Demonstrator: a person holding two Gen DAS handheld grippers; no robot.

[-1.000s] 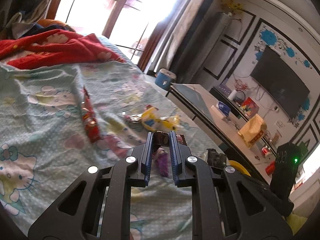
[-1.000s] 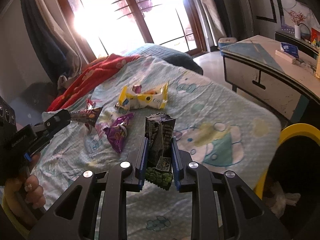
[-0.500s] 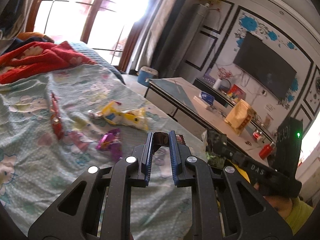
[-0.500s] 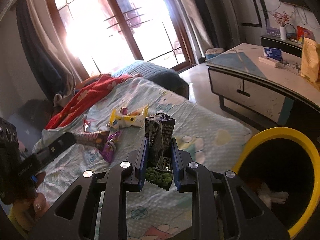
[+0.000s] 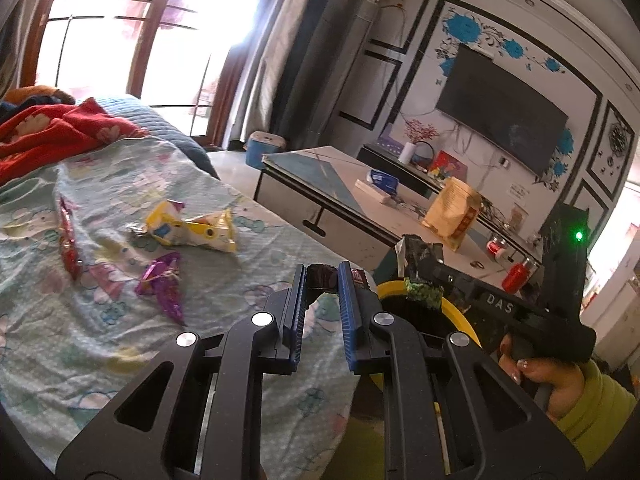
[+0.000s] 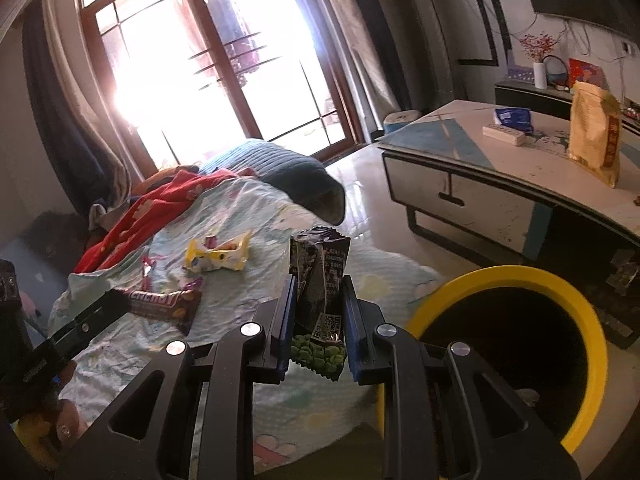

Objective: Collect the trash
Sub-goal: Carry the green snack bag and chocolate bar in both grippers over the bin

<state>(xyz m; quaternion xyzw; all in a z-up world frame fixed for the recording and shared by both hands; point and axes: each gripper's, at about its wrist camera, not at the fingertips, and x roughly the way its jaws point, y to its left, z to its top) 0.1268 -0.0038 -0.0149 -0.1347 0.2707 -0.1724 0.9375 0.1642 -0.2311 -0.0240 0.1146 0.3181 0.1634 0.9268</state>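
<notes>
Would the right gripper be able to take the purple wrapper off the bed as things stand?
Probably not yet. The right gripper is already shut on the black snack packet, beside the yellow-rimmed bin, so its jaws are full. The purple wrapper itself lies uncovered on the bed sheet.

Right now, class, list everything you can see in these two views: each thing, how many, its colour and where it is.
Yellow wrapper: 1, yellow-white, on bedsheet.
Purple wrapper: 1, purple, on bedsheet.
Red wrapper: 1, red, on bedsheet.
Bin: 1, yellow rim, beside the bed.
Red blanket: 1, far end of bed.
Coffee table: 1, white-blue, on floor.
Paper bag: 1, tan, on coffee table.
Television: 1, black, on wall.
Brown bar wrapper: 1, in left gripper.
Dark pea packet: 1, in right gripper.
</notes>
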